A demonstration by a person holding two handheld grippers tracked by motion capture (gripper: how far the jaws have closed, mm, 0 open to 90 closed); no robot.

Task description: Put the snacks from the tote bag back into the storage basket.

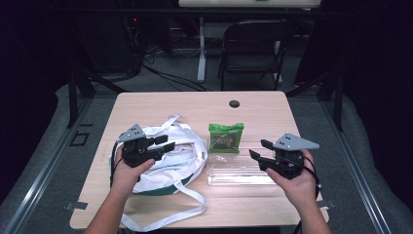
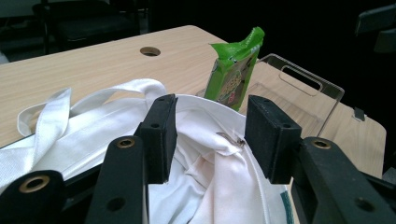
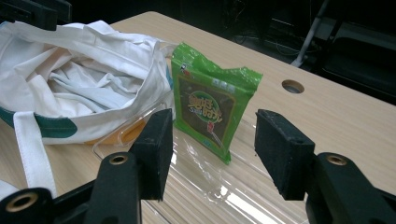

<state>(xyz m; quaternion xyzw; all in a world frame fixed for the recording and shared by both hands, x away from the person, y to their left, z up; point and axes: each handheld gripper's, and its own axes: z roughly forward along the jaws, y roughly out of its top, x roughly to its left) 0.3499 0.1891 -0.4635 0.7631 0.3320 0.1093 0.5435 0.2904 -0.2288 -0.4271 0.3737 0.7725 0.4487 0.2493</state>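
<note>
A: Lower left of the high view: the left gripper [image 1: 164,144] hovers over the white bag [image 1: 181,161], jaws spread and holding nothing. In the left gripper view its pads [image 2: 161,135] straddle the bag's [image 2: 219,186] rumpled rim without clamping it.

B: And the right gripper [image 1: 258,150]?

A: Lower right, also gaping and empty, above the clear tray [image 1: 241,174]. In the right gripper view the green packet [image 3: 212,107] stands centre frame, just past the jaws, resting on the tray [image 3: 205,182] and beside the bag [image 3: 84,79].

B: So which step is this?

A: Likely the approach: one hand readying to hold the bag's mouth, the other lining up on the packet [image 1: 225,137], mid-table in the high view. Nothing is grasped yet.

B: Next move?

A: Probably the right jaws easing forward to pinch the packet by its flat faces, while the left pinches the rim and lifts it wide.
</note>
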